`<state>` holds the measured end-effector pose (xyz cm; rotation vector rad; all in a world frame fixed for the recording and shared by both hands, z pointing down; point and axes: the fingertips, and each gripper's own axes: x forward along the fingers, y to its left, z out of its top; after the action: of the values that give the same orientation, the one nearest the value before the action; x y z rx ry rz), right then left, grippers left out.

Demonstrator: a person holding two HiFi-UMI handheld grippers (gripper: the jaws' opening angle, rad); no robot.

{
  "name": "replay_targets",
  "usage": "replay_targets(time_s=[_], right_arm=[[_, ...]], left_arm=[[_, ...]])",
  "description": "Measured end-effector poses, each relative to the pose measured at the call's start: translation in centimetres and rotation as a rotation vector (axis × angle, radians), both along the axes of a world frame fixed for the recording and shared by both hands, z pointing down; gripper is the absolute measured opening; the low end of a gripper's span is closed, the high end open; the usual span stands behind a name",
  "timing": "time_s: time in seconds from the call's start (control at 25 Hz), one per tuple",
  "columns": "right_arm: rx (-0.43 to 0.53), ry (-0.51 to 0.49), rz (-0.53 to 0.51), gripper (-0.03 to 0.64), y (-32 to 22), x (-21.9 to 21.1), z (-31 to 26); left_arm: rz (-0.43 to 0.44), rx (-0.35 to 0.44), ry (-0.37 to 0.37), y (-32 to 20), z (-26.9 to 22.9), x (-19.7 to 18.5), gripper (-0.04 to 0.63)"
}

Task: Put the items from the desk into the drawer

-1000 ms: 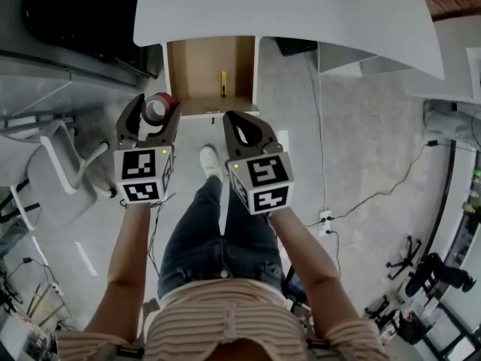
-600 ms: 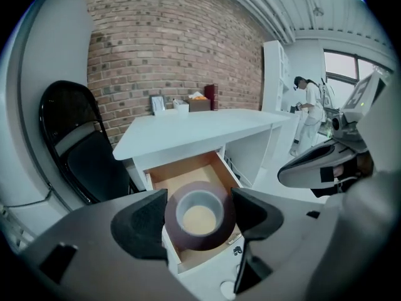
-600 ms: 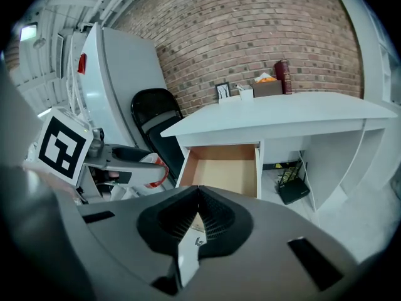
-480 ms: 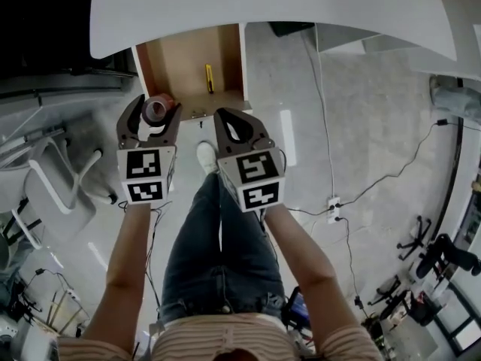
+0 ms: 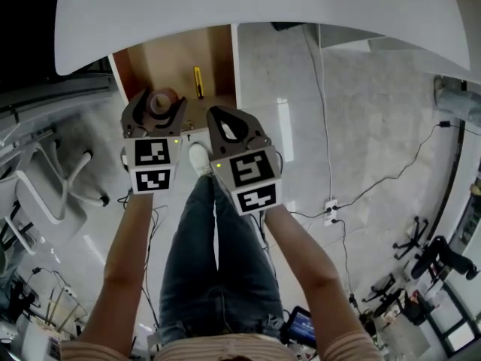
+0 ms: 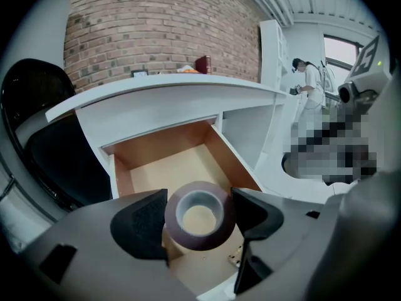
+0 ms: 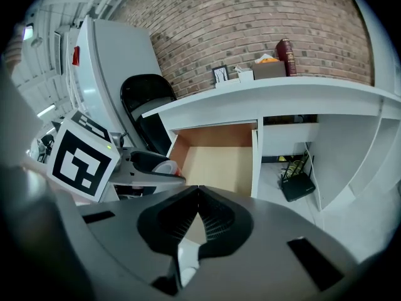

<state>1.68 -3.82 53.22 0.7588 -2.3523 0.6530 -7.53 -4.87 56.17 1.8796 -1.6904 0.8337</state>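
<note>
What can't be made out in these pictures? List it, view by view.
Head view: the yellow thing in the drawer is too small to identify; the desk has its far side cut off by the top edge.
Left gripper view: the tape roll hides the drawer's front floor.
Right gripper view: the clutter on the desk is too small to name.
</note>
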Motion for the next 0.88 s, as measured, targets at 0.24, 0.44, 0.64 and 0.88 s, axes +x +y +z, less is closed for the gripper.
replay_targets(time_s=[0.24,0.44,0.64,0.88], right_arm=[[-0.031,-0.002,-0.029,0.017,-0.5,-0.5,2.3],[-0.043,0.005,-0.046,0.017,-1.6,-0.9,3.4],[-0.07,0.0,-0.064,0.017,-2.3,-1.7,4.7],[-0.077,0.028,-0.09,0.017,-3.1,-3.5,5.7]], left_arm=[[-0.011,-0.03,0.011,-1.2,3.3,-0.1,0.319],[-0.029,-0.031,0.021,-3.4,4.6,-1.0,0.319],[-0.045,-0.036,0.01,-5.2,6.5,-1.8,0.32],[-0.053,-0.043,0.004,-6.4,8.0,-2.8,0.32]])
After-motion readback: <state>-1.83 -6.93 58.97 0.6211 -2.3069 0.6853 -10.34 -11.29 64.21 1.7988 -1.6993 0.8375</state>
